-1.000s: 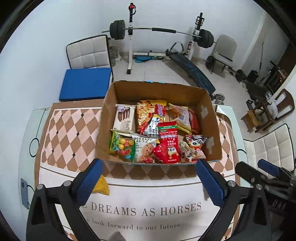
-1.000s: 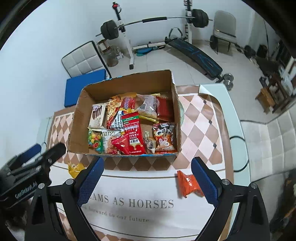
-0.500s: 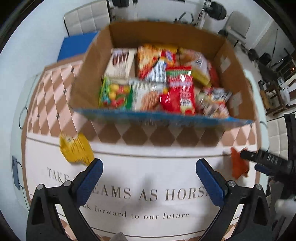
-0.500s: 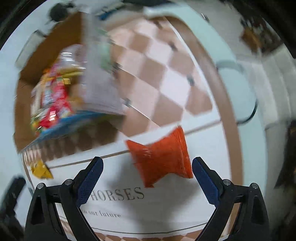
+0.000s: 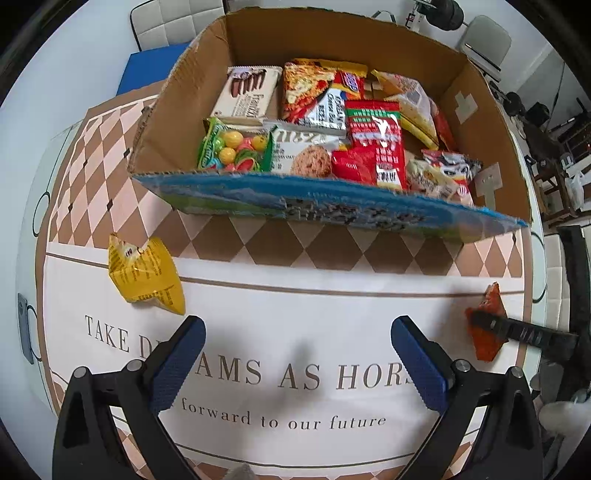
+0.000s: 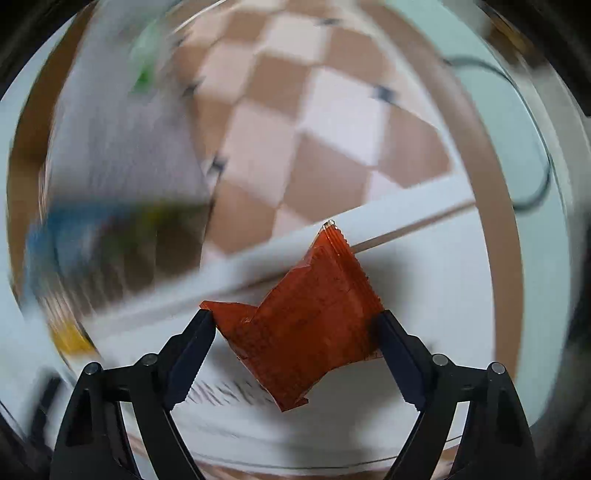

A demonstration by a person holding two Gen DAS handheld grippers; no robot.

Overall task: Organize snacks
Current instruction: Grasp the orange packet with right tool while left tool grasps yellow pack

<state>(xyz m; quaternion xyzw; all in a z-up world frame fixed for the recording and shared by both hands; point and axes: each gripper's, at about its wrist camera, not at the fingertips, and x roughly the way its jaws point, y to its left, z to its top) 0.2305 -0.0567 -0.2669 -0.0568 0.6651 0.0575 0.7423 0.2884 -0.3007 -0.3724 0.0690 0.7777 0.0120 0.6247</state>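
A cardboard box (image 5: 173, 122) full of snack packets stands on the table mat. A yellow snack packet (image 5: 146, 275) lies on the mat left of the box's front. An orange snack packet (image 6: 306, 325) lies on the mat at the right; it also shows in the left wrist view (image 5: 489, 306). My right gripper (image 6: 297, 325) is open with its fingers on either side of the orange packet, at its edges. My left gripper (image 5: 297, 350) is open and empty above the mat's lettering, in front of the box.
The mat (image 5: 295, 306) has a checkered border and printed text. A dark phone-like object (image 5: 25, 328) lies at the table's left edge. A chair (image 5: 177, 22) and gym gear stand behind the table. The box blurs at the left of the right wrist view (image 6: 110, 184).
My right gripper swung down and right onto the orange packet, which now sits between its fingers. My left gripper lowered toward the mat, bringing the yellow packet into view.
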